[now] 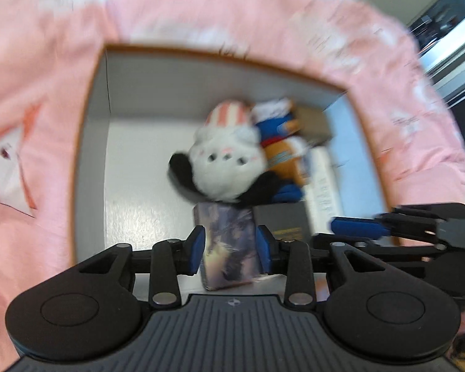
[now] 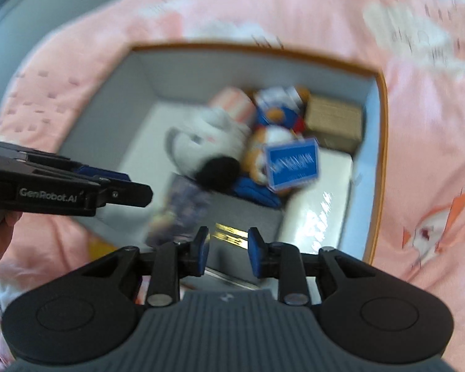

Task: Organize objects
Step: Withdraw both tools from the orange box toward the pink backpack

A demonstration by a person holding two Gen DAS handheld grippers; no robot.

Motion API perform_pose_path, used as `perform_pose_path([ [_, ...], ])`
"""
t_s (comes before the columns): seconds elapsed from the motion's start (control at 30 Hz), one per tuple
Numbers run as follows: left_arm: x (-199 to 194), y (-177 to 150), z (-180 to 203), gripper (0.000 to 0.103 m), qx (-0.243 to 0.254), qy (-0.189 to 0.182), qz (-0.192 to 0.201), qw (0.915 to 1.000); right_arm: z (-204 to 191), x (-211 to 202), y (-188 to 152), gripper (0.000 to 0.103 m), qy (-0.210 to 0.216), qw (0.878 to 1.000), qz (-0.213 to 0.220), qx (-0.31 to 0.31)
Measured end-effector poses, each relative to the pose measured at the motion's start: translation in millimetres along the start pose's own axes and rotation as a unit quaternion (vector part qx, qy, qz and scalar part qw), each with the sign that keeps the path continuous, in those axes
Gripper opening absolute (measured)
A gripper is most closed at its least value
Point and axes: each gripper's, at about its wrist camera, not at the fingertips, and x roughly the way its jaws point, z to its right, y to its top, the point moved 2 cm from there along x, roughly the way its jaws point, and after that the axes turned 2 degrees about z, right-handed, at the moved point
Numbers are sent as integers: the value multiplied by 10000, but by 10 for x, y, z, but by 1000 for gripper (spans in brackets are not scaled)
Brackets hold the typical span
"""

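Left gripper (image 1: 231,249) jaws clamp a small box with purple-grey printed art (image 1: 228,248), held over the near end of the white open storage box (image 1: 124,186). Right gripper (image 2: 228,249) jaws apart, empty, above a dark box with gold print (image 2: 245,217). Frames blurred.

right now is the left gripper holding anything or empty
Holding. The left gripper is shut on the purple patterned box, its blue pads against both sides, above the storage box.
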Motion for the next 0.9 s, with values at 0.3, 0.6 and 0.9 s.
perform_pose_path([
  [0.3,-744,-814,314,41,500,93,1251,9908,-470,-565,-586,28,229,9884,1285,-778],
  [0.6,-947,-1561,339,41,737,558,1172,9888,-815,-383,-1395,29,187,9909,846,-1027],
  [0.9,-1014,-2127,129,44,636,911,401,9930,-1118,-59,-1796,37,339,9856,58,-1658],
])
